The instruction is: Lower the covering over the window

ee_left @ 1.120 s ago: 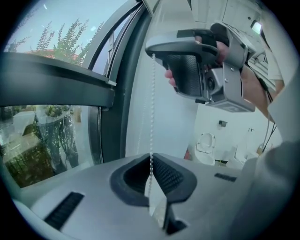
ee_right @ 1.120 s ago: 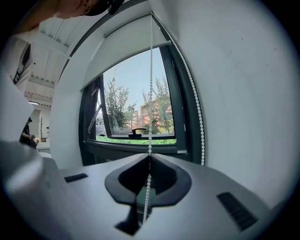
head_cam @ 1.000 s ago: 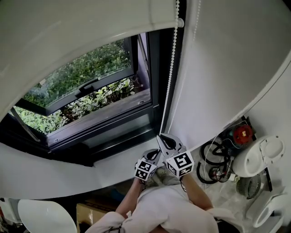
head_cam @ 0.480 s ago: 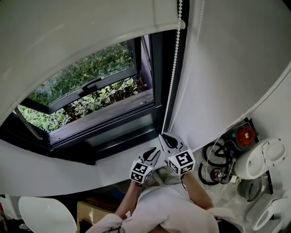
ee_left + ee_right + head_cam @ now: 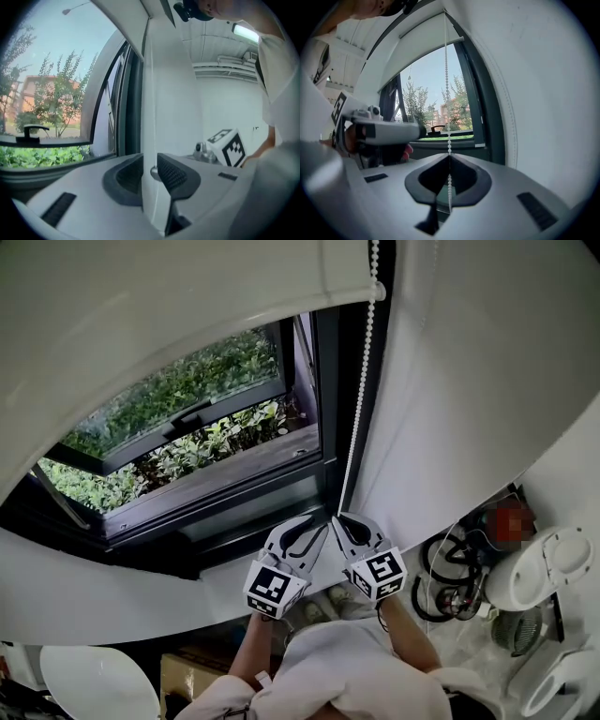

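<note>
Holding the bead chain point(image 5: 359, 399) in the right gripper point(image 5: 339, 518), I see its jaws closed tight on the beads, low at the right side of the window point(image 5: 187, 418). The left gripper point(image 5: 302, 532), just to its left, has just been opening its jaws. They stand half apart and grip nothing, with only pale wall showing through the gap. The blind point(image 5: 169, 306) sits high, so most of the glass is uncovered.

The window point(image 5: 187, 418) is looked down on steeply from overhead by the head view, lying at ten o'clock. It is faced level and close by both gripper views, along their jaws. The bead chain point(image 5: 361, 371) is shared by the head and right gripper views.
</note>
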`<state>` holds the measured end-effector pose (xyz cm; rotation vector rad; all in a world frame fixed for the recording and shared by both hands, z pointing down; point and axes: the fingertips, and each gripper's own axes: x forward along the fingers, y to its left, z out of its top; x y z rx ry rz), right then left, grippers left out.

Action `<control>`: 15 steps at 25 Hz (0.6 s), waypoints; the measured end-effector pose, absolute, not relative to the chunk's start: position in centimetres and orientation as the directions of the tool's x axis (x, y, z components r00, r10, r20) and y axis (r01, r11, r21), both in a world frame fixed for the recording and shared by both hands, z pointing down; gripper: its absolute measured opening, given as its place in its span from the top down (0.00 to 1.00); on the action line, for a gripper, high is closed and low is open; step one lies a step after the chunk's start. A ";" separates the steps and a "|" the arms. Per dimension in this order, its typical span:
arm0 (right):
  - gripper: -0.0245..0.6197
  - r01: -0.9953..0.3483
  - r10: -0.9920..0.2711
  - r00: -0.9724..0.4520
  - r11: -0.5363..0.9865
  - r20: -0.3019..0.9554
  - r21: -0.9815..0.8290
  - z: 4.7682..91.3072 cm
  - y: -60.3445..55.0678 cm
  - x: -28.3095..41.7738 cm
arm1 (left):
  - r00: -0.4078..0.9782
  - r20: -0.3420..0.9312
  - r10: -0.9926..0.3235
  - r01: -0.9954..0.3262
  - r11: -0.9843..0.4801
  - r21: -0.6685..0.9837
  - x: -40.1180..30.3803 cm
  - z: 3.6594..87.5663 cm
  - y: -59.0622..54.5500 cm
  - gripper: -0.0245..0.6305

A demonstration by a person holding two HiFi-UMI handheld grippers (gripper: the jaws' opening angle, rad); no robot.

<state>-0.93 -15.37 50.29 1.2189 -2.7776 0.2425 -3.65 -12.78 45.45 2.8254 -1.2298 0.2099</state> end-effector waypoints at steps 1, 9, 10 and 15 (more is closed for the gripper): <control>0.97 -0.738 -0.723 -0.674 0.666 0.154 -0.106 50.3 -15.4 -0.9 | 0.677 0.125 -0.726 -0.729 -0.684 -0.021 -3.5 44.0 -13.0 0.83; 0.97 -0.744 -0.727 -0.668 0.660 0.160 -0.105 50.1 -15.5 -0.7 | 0.693 -0.035 -0.720 -0.720 -0.687 -0.101 -1.7 33.9 -15.5 0.83; 0.97 -0.744 -0.727 -0.667 0.659 0.160 -0.106 50.2 -15.5 -0.7 | 0.693 -0.052 -0.719 -0.720 -0.687 -0.103 -1.6 32.9 -15.8 0.83; 0.97 -0.746 -0.729 -0.665 0.658 0.161 -0.106 50.2 -15.6 -0.7 | 0.718 -0.121 -0.685 -0.696 -0.705 -0.138 -0.3 28.3 -16.4 0.83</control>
